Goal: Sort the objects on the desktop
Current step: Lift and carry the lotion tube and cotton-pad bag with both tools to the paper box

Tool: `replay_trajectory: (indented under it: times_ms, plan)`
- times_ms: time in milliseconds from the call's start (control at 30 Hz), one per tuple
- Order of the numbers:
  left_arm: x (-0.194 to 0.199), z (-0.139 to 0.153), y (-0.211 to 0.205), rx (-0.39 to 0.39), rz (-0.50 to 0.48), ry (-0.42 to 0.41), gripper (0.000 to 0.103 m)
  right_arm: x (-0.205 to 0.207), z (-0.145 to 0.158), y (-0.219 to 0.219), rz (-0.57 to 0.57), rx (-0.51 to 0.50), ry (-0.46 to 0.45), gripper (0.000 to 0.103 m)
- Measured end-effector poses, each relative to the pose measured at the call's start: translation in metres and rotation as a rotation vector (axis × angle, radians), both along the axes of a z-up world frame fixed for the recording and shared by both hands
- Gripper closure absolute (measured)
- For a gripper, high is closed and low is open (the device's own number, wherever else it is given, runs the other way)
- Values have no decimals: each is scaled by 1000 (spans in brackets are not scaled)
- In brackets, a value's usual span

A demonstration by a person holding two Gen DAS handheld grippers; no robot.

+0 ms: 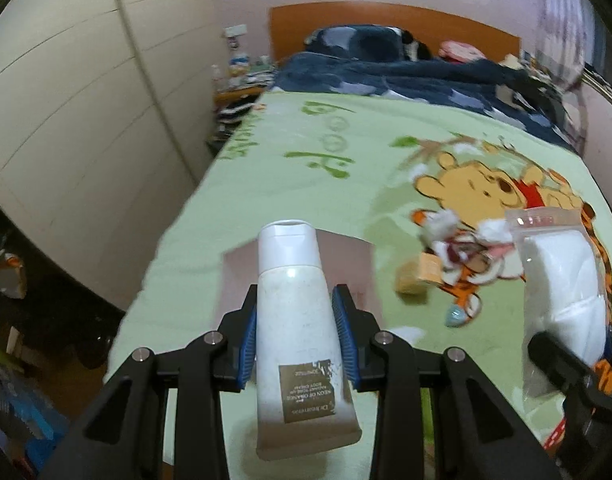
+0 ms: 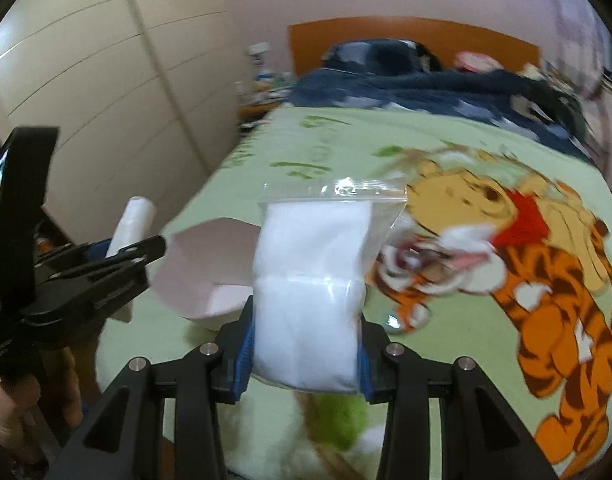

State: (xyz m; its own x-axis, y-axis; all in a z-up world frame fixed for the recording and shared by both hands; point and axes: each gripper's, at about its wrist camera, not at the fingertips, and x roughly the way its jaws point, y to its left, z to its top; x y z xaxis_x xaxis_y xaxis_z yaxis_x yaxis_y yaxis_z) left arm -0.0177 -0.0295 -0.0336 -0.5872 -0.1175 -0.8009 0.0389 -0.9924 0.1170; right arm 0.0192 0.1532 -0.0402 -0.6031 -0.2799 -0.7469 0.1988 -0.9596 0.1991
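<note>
Clamped between the blue pads of the left gripper [image 1: 299, 340] is a white lotion tube [image 1: 295, 320], held above a pink box [image 1: 346, 264] on the bedspread [image 1: 289, 184], while a zip bag of white pads [image 2: 310, 292] is pinched by the right gripper [image 2: 306, 344]. That slick, tapered tube could probably be squeezed forward out of the grip. The soft bag might get dragged crooked or dropped beside the box, since only its lower end is held.

Pink box [image 1: 297, 264] blocks straight ahead — small yellow block [image 1: 410, 283] right; green blanket [image 1: 306, 184] beyond lies open.
</note>
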Motion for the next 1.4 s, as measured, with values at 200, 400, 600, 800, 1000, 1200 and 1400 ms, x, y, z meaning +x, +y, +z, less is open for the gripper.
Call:
replay_trajectory:
  times_ms: [200, 400, 600, 800, 1000, 1200, 1400]
  plan:
    - [-11, -1, -35, 1, 45, -37, 68, -18, 7, -49, 78, 9, 2, 62]
    - [-22, -9, -48, 8, 42, -77, 67, -30, 1, -71, 97, 15, -23, 62]
    - [-31, -15, -51, 6, 32, -104, 67, -39, -8, -80, 93, 32, -54, 62]
    - [-37, -20, -54, 8, 23, -128, 67, -47, -11, -86, 80, 37, -71, 62]
    - [-40, -22, -56, 13, 29, -134, 67, -48, -17, -92, 90, 51, -87, 62]
    - [-41, -29, -57, 10, 28, -149, 67, -51, -24, -94, 91, 61, -108, 62]
    - [-49, -40, -57, 8, 27, -179, 67, -56, -31, -101, 103, 77, -118, 62]
